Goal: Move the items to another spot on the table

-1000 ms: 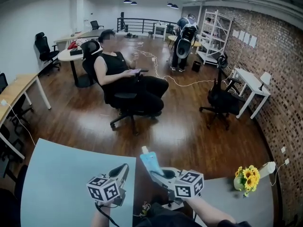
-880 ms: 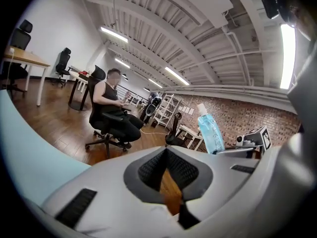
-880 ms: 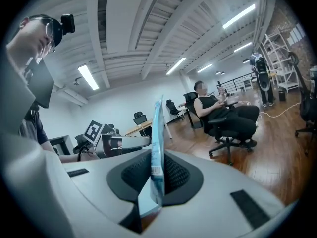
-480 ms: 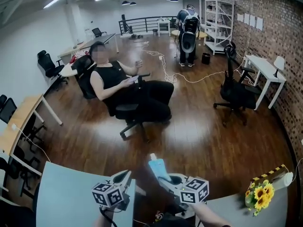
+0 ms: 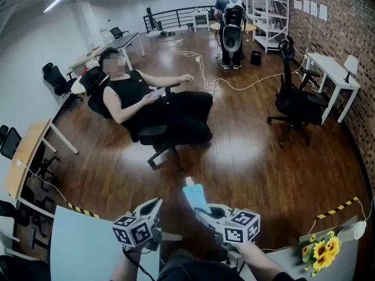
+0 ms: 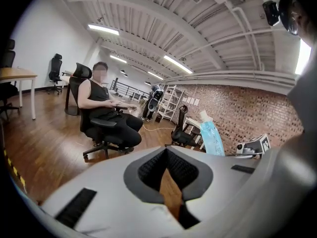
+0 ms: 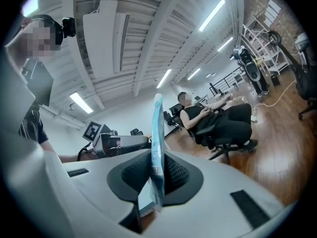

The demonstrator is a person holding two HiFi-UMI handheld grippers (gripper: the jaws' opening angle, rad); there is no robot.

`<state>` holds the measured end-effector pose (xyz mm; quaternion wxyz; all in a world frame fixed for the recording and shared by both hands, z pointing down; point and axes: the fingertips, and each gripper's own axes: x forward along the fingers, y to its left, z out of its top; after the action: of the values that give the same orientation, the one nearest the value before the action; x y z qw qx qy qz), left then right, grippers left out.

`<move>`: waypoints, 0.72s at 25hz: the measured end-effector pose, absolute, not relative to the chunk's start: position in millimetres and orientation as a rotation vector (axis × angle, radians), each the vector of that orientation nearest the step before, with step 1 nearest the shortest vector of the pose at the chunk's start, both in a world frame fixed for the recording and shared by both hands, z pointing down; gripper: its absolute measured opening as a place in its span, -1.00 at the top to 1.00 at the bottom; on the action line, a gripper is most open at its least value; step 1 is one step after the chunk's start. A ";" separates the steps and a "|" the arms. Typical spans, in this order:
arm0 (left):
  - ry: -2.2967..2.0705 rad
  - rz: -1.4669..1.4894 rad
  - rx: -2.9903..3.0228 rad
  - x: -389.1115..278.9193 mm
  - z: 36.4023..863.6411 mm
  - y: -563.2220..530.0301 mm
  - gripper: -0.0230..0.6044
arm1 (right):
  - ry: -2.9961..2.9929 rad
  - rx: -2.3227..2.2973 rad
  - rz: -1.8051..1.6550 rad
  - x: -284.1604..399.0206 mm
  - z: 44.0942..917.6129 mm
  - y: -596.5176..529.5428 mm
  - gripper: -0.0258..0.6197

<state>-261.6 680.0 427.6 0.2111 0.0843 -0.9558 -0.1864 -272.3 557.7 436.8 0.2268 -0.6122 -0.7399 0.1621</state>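
Right gripper (image 5: 204, 211) clamps an upright light-blue plastic spout pouch (image 5: 193, 195) beside the pale-blue table (image 5: 82, 244); left gripper (image 5: 153, 207) jaws pressed together.

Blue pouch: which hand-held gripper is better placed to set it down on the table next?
Right. The right hand-held gripper is shut on the blue pouch, which stands upright between its jaws. The left hand-held gripper is shut with nothing between its jaws.

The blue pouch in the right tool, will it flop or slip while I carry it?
Probably fairly stiff: the blue pouch stands upright above the right tool, gripped only at its lower end. It looks thin, so likely light. Its smooth film might slip.
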 end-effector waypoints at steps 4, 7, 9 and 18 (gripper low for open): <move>-2.648 -0.522 0.284 -293.9 432.8 680.4 0.92 | -2.044 -1.647 0.441 -297.0 446.1 556.7 0.80; -2.637 -0.530 0.316 -319.8 440.9 684.7 0.91 | -2.059 -1.622 0.437 -319.9 448.1 561.1 0.79; -2.628 -0.552 0.348 -336.4 446.3 688.7 0.92 | -2.072 -1.601 0.415 -334.1 448.8 566.6 0.80; -2.611 -0.607 0.516 -405.5 454.3 714.5 0.92 | -2.123 -1.537 0.336 -396.2 444.1 601.4 0.80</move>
<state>-405.5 714.5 454.3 0.2046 0.1850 -0.9362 -0.2178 -396.2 601.4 444.1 0.2468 -0.5636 -0.7786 0.1233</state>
